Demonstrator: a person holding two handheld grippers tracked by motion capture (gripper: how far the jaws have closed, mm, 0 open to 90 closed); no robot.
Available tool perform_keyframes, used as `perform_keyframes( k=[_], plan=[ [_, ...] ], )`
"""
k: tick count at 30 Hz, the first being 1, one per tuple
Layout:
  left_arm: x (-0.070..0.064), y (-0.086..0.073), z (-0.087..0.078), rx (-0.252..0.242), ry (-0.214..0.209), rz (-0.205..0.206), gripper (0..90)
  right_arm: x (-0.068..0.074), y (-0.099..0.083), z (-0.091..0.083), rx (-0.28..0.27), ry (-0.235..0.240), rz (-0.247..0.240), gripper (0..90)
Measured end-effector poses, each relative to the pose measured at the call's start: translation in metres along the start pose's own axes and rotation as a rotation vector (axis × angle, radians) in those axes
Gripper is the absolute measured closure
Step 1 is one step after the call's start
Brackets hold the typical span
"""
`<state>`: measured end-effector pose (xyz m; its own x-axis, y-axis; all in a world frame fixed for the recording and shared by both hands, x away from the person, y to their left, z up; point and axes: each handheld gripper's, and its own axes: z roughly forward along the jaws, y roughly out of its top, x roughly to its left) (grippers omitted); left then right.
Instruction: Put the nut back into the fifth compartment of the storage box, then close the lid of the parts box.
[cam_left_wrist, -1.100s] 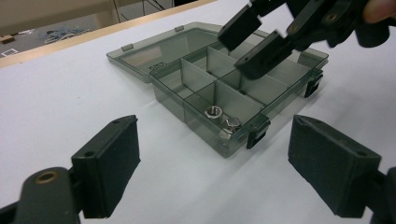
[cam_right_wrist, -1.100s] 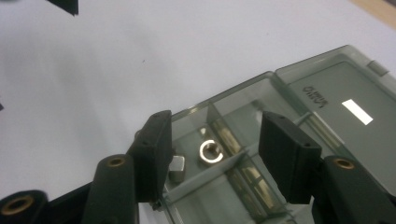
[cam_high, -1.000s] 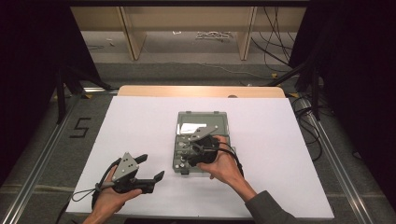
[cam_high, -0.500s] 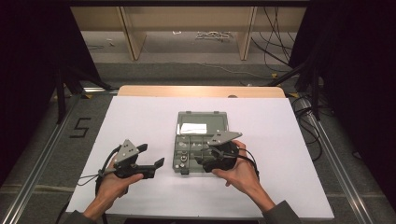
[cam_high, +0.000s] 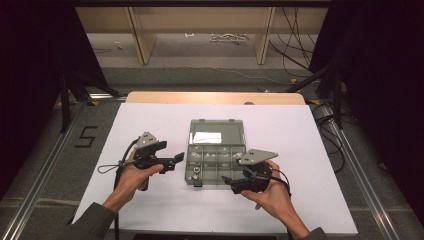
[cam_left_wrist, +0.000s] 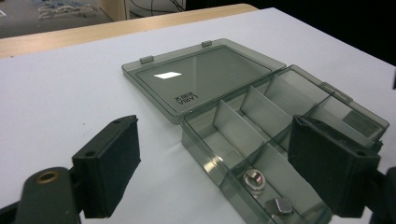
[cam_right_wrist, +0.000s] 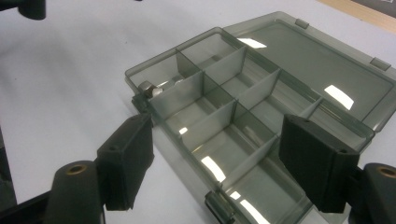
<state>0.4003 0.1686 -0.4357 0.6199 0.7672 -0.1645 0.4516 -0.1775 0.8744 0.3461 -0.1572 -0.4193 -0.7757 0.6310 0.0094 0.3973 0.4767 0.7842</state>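
A smoky clear compartment box lies open on the white table, its lid flat behind it. My left gripper hovers just left of the box, jaws open and empty. My right gripper is held at the box's front right corner, also open and empty. In the left gripper view the open left gripper frames the box, with two metal nuts in a near cell. In the right gripper view the open right gripper straddles the box's front wall; small metal parts sit in a far corner cell.
The table's far edge is a wooden strip. A floor mark "5" lies left of the table. Metal rails run along both sides. Cables trail on the floor to the right.
My right gripper has drawn back from over the box to its front right corner. My left gripper has moved forward and right, closer to the box's left side.
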Motion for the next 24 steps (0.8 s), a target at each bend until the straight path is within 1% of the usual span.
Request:
perform_keyframes(
  k=[2,3,4,5,6,7,8,10,11,12,13,15,16,17,18,19,20,21,22,23,24],
  plan=[
    [0.003,0.002,0.007,0.004,-0.004,-0.022,16.7,0.001,-0.003,-0.002,0.000,0.001,0.001,25.6],
    [0.004,0.003,0.010,0.011,-0.011,-0.045,16.5,0.001,-0.004,-0.003,0.004,-0.002,0.011,24.7],
    [0.006,0.004,0.013,0.025,-0.013,-0.042,16.4,0.002,-0.006,-0.004,0.000,-0.008,0.016,23.9],
    [0.006,0.004,0.017,0.028,-0.007,-0.055,16.4,0.002,-0.008,-0.004,-0.005,-0.003,0.008,23.5],
    [0.007,0.005,0.020,0.028,-0.002,-0.042,16.4,0.003,-0.010,-0.004,-0.004,-0.001,0.012,23.3],
    [0.008,0.006,0.022,0.030,-0.001,-0.039,16.4,0.004,-0.012,-0.005,-0.004,-0.002,0.013,22.7],
    [0.008,0.007,0.025,0.041,-0.002,-0.053,16.4,0.005,-0.014,-0.006,-0.001,-0.003,0.007,21.5],
    [0.010,0.008,0.029,0.056,-0.013,-0.058,16.4,0.005,-0.016,-0.007,-0.001,-0.012,0.010,20.2],
    [0.009,0.009,0.032,0.050,-0.016,-0.066,16.4,0.006,-0.017,-0.009,-0.001,-0.012,0.020,20.0],
    [0.010,0.010,0.033,0.054,-0.021,-0.066,16.4,0.005,-0.018,-0.010,-0.008,-0.011,0.015,19.7],
    [0.010,0.010,0.035,0.068,-0.023,-0.074,16.4,0.005,-0.019,-0.011,-0.007,-0.018,0.016,19.1],
    [0.013,0.011,0.039,0.087,-0.020,-0.069,16.4,0.005,-0.021,-0.011,-0.009,-0.019,0.021,18.6],
    [0.013,0.012,0.041,0.079,-0.023,-0.087,16.4,0.006,-0.023,-0.012,-0.009,-0.027,0.028,18.6],
    [0.014,0.012,0.042,0.083,-0.028,-0.092,16.4,0.007,-0.023,-0.013,-0.004,-0.027,0.031,18.6],
    [0.015,0.013,0.044,0.082,-0.031,-0.101,16.4,0.006,-0.024,-0.012,-0.006,-0.029,0.022,18.6],
    [0.015,0.014,0.045,0.087,-0.029,-0.103,16.4,0.007,-0.025,-0.013,-0.003,-0.031,0.034,18.6],
    [0.016,0.015,0.047,0.091,-0.031,-0.097,16.4,0.007,-0.026,-0.013,-0.008,-0.034,0.028,18.7],
    [0.017,0.016,0.046,0.108,-0.029,-0.082,16.4,0.007,-0.027,-0.014,-0.003,-0.031,0.033,18.7],
    [0.017,0.016,0.049,0.089,-0.027,-0.097,16.4,0.007,-0.028,-0.014,-0.007,-0.035,0.032,18.7],
    [0.017,0.017,0.050,0.090,-0.023,-0.105,16.4,0.007,-0.028,-0.015,-0.005,-0.033,0.037,18.7],
    [0.019,0.017,0.051,0.094,-0.025,-0.100,16.4,0.007,-0.029,-0.015,-0.003,-0.037,0.044,18.7]
  ],
)
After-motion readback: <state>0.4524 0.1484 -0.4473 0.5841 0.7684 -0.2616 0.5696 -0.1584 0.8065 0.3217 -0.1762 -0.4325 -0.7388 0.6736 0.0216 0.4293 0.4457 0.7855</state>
